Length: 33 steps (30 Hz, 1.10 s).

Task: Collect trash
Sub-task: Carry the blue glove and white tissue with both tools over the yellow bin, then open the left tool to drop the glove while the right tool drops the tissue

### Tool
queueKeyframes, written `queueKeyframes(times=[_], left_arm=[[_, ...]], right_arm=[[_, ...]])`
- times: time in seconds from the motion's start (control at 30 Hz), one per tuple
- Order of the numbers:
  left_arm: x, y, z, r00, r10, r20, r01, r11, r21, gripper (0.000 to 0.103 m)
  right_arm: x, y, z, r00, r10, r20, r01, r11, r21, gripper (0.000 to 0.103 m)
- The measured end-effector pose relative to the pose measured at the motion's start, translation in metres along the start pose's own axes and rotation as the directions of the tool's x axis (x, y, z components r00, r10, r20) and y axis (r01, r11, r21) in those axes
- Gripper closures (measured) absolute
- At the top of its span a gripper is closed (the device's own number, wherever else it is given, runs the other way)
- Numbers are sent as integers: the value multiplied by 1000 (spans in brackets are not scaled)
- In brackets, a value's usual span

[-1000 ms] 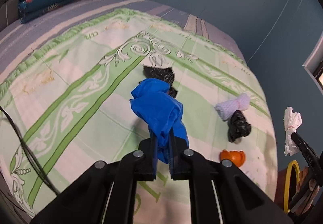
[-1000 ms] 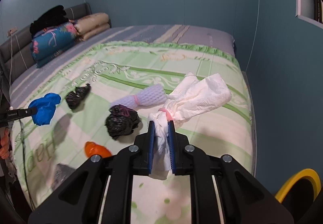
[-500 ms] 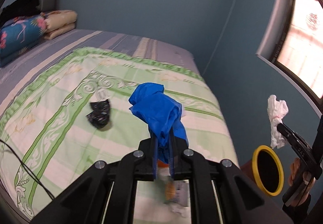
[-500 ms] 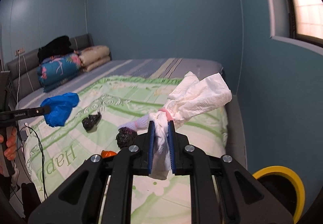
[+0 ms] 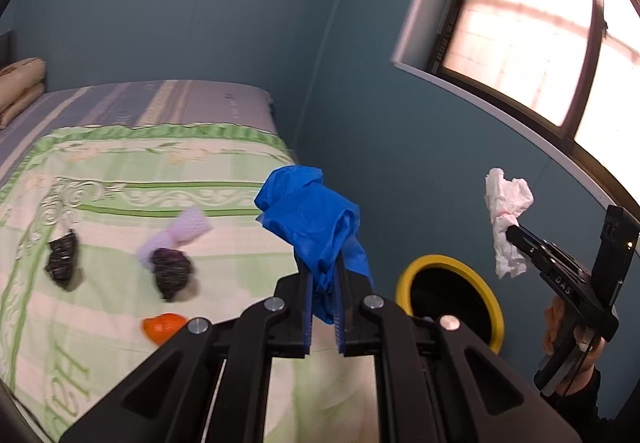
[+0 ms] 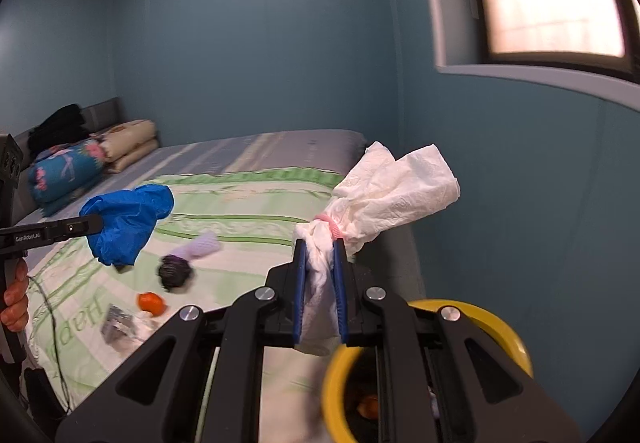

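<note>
Green patterned bedspread (image 5: 132, 163), folded bedding (image 6: 80, 167) by headboard, bright window (image 5: 532, 27), teal walls (image 6: 248, 43)

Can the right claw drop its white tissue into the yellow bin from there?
Probably yes. The right claw is shut on the white tissue, the yellow bin gapes just below it, and nothing covers the opening.

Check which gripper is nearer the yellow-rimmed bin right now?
Right. The right gripper, shut on the white tissue, hangs just above the bin rim. The left gripper, shut on the blue bag, sits farther off, over the bed edge.
</note>
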<state>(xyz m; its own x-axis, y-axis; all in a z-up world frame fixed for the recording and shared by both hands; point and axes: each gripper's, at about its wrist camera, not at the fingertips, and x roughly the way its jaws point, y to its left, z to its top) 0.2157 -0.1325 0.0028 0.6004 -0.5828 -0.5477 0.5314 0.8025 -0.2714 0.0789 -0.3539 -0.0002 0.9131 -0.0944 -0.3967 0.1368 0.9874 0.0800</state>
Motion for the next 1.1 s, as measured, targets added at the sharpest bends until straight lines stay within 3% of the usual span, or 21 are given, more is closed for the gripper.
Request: queueKeyframes(times=[0.17, 0.43, 0.73, 1.1], left_arm=[[46, -42, -4, 995, -74, -63, 77, 996, 49, 96], [116, -93, -22, 973, -155, -170, 172, 981, 87, 96], [185, -134, -50, 940, -185, -287, 222, 970, 102, 96], [231, -165, -77, 899, -225, -376, 275, 958, 83, 95]], right_arm=[[-7, -38, -16, 997, -68, -23, 68, 997, 38, 91], [4, -84, -51, 990, -103, -101, 113, 988, 102, 91], [22, -110, -84, 978, -107, -177, 135, 979, 151, 91], [34, -130, -110, 967, -113, -230, 158, 970, 186, 90]])
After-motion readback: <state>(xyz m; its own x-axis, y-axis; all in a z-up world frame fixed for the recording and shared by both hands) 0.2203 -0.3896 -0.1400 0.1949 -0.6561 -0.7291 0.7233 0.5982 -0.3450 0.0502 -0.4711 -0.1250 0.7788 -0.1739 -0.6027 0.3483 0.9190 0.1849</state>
